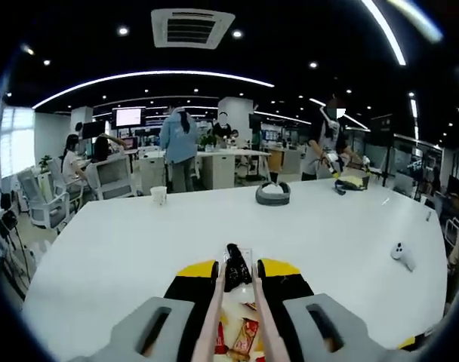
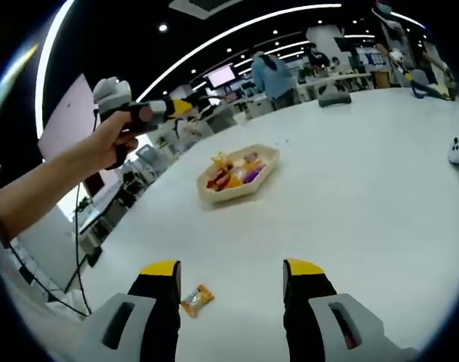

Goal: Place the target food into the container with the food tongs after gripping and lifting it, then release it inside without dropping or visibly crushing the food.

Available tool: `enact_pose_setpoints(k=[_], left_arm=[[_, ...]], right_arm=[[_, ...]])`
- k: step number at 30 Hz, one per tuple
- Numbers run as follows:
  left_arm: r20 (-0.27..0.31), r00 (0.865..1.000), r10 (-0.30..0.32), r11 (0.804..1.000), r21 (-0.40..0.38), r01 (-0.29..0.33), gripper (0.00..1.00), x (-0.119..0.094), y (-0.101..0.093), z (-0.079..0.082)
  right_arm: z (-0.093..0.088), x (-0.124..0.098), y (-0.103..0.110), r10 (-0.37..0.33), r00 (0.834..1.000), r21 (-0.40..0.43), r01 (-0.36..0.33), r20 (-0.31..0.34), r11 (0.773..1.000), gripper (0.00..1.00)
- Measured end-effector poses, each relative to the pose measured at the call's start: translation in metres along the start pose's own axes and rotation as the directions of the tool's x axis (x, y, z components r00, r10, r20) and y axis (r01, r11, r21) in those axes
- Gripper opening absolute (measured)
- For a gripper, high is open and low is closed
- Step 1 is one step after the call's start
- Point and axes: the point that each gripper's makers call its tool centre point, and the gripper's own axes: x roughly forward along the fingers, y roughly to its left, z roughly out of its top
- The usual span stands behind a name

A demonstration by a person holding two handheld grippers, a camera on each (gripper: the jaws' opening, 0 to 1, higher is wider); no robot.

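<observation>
Left gripper (image 1: 238, 273): its jaws were closed on the pale handles of the food tongs (image 1: 237, 317); it was seen held up in a hand (image 2: 112, 139) in the right gripper view.
Food tongs: their dark tips (image 1: 237, 265) were brought nearly together; whether anything was gripped between them could not be told.
Container (image 2: 238, 175): a shallow beige tray, set on the white table (image 2: 365, 188) well in from its edges, was loaded with colourful wrapped snacks.
Target food: an orange wrapped snack (image 2: 196, 299) was left lying on the table near its near edge, outside the container.
Right gripper (image 2: 231, 290): its jaws were spread wide, nothing held, with the orange snack just inside the left jaw.
Table's far edge: a paper cup (image 1: 159, 195) and a grey bowl (image 1: 273, 194) were placed there.
</observation>
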Motion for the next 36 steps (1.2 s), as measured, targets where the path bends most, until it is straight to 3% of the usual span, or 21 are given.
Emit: enact_pose_setpoints(k=[17,23,36], left_arm=[[0.007,1.0,0.019,1.0,0.011,-0.019,0.19,0.003,0.005,0.001],[0.026,1.0,0.015,1.0,0.023,-0.016,0.19,0.001,-0.001,0.008],[0.011,1.0,0.009,1.0,0.018,-0.009,0.19,-0.001,-0.006,0.004]], right_arm=[[0.001,-0.002,-0.006,-0.02,1.0,0.01,0.02,0.007,1.0,0.54],[0.002,-0.004,-0.013,-0.035,0.999,0.027,0.035,0.013,0.999,0.54],[0.002,-0.008,-0.021,-0.065,0.998,0.036,0.064,0.024,0.997,0.54]])
